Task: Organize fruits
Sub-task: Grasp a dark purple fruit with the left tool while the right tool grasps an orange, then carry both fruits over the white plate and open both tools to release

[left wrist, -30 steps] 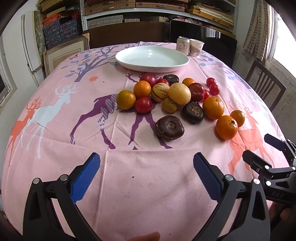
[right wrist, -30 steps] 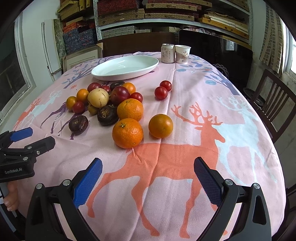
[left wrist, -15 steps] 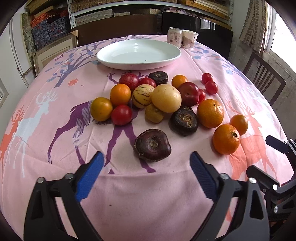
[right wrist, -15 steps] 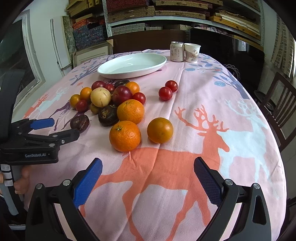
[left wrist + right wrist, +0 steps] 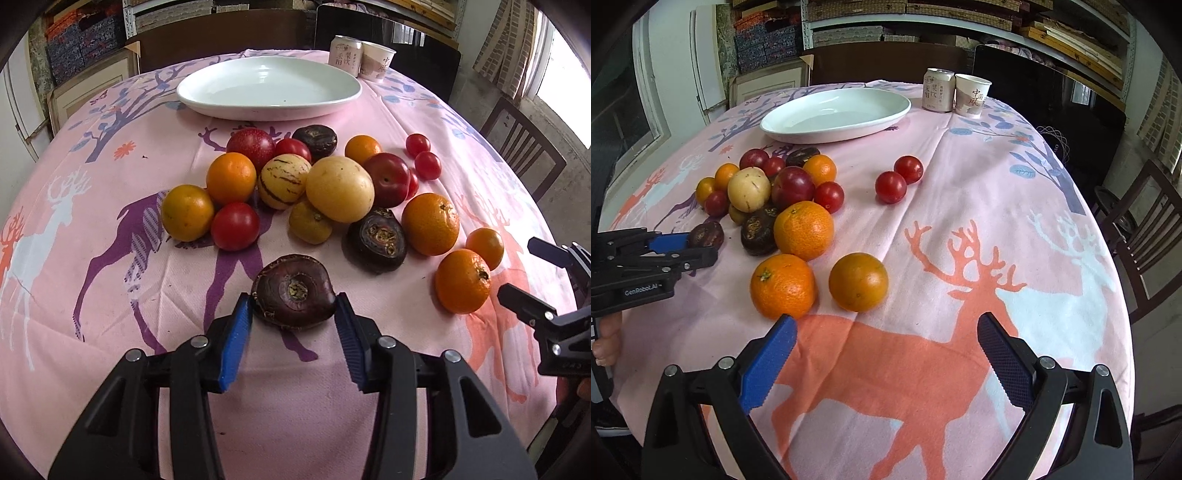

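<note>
- Table: we found it draped in a pink deer-print cloth, with a can and a paper cup at its far edge; none of these differed from the views a second before.
- White plate: it lay bare at the far side, well apart from the fruit, so we judged that no fruit had yet been sorted.
- Fruit heap: oranges, red tomatoes, a striped melon-like fruit and a pale yellow one sat clustered mid-table, unmoved; two small tomatoes lay apart to the right.
- Left gripper: this was the main change. A second earlier we had held it back with the jaws wide; it had since advanced and narrowed them until the blue pads flanked the nearest fruit, at or almost at contact. Whether they had clamped fully we could not tell.
- Right gripper: it had crept slightly forward; its jaws stood wide apart and held nothing, just short of two oranges.
- Dark purple fruit: it rested on the cloth, nearest us and in front of the heap, between the left pads. We judged the first pick to be under way, with lift and carry to the plate outstanding.
</note>
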Available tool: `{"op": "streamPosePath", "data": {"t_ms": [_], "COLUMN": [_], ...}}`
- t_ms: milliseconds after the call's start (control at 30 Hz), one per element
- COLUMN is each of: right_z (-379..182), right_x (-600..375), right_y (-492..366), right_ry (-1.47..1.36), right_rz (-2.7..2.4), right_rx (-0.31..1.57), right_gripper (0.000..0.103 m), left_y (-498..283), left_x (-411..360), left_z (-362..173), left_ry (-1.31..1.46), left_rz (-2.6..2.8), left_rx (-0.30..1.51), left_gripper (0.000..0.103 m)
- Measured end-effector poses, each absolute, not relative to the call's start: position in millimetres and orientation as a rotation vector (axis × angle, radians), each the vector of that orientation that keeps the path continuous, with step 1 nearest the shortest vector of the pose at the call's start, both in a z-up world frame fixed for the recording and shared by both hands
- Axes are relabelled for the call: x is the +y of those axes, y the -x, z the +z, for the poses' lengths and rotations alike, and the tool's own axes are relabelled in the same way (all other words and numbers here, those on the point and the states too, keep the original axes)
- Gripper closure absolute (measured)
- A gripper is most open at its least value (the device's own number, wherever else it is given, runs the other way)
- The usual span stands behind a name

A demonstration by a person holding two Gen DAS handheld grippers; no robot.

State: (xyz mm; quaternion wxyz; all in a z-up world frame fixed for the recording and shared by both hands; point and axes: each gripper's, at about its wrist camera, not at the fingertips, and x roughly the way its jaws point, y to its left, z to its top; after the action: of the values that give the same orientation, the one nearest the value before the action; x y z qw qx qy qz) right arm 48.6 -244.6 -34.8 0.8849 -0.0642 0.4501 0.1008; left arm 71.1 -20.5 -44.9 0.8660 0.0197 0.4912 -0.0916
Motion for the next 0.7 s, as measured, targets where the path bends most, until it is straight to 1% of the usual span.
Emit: {"op": "streamPosePath", "data": {"t_ms": [33,100,167,233,267,300,333,500,600,700], "right_z": [-37,-42,-47,-51,-51,-51,-50,-32,-4,23], "right_x": [-244,-241,-235,-229,-227,-226,-224,-226,-225,-210], "right_y": [-52,-61,-70,-78,-81,-84,-87,-93,-100,-120], "right_ry": [0.143,0.164,0.186,0.193,0.174,0.157,0.157,0.11,0.07,0.073], "right_rz": [0.21,0.216,0.221,0.241,0.277,0.308,0.314,0.351,0.374,0.392], "right_rx": [0.946,0.974,0.994,1.005,1.0,1.009,1.004,0.994,0.916,0.83], "right_gripper": [0.008,0.018,0.023,0.031,0.044,0.06,0.066,0.066,0.066,0.066], "left_y": [-71,-71,-71,-72,-71,-71,-71,-67,-77,-107], "left_x": [-20,-21,-19,-19,-19,-19,-19,-17,-18,-21], "left_z": [-45,-45,-45,-45,-45,-44,-43,-15,12,37], "left_ry": [-0.043,-0.051,-0.051,-0.051,-0.055,-0.06,-0.066,-0.107,-0.157,-0.186], "left_rz": [-0.195,-0.197,-0.204,-0.211,-0.215,-0.22,-0.225,-0.259,-0.268,-0.255], "left_rx": [1.028,1.025,1.025,1.025,1.023,1.02,1.015,0.936,0.886,0.818], "left_gripper": [0.058,0.058,0.058,0.058,0.058,0.058,0.058,0.058,0.058,0.058]}}
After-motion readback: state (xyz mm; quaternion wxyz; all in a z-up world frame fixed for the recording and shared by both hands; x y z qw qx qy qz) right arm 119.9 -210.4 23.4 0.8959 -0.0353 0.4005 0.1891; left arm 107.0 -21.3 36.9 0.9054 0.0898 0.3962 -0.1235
